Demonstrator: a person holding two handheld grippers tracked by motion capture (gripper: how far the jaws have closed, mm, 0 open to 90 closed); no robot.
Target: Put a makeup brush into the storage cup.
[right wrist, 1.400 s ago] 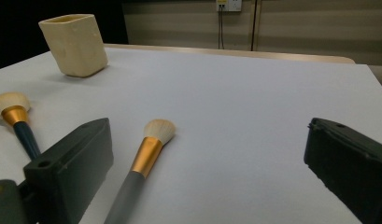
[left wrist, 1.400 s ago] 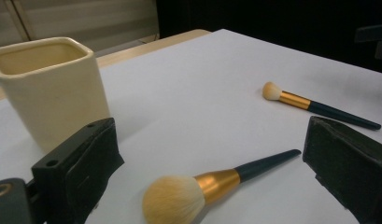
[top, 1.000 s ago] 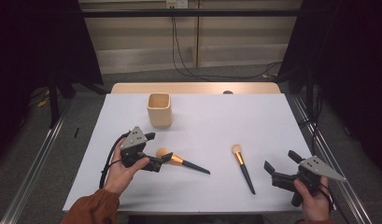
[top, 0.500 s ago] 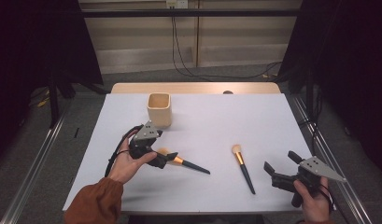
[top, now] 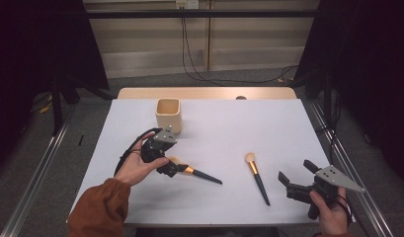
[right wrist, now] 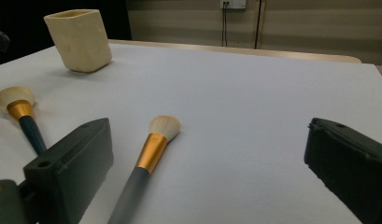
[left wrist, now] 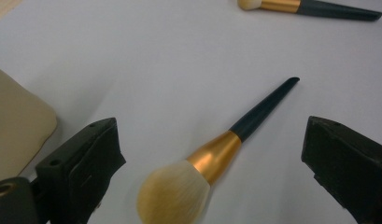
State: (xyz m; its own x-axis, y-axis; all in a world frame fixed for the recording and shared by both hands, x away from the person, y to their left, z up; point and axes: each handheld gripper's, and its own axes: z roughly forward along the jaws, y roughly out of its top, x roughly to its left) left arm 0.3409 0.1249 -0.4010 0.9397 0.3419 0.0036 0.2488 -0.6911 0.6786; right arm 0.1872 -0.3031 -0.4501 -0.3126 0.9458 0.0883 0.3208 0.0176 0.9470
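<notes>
Reaching stage: our left hand-held gripper (top: 171, 167) hangs open, jaws straddling the near brush (left wrist: 212, 156) lying flat on the counter (top: 288, 128) by the beige cup (top: 168, 114). Right hand-held gripper (top: 294, 183) open, idle beside second brush (top: 256, 177). Next, we judge: lower, close on ferrule.

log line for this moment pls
left gripper: open, jaws either side of large brush head | right gripper: open, idle | small brush: flat on table | cup: upright
</notes>
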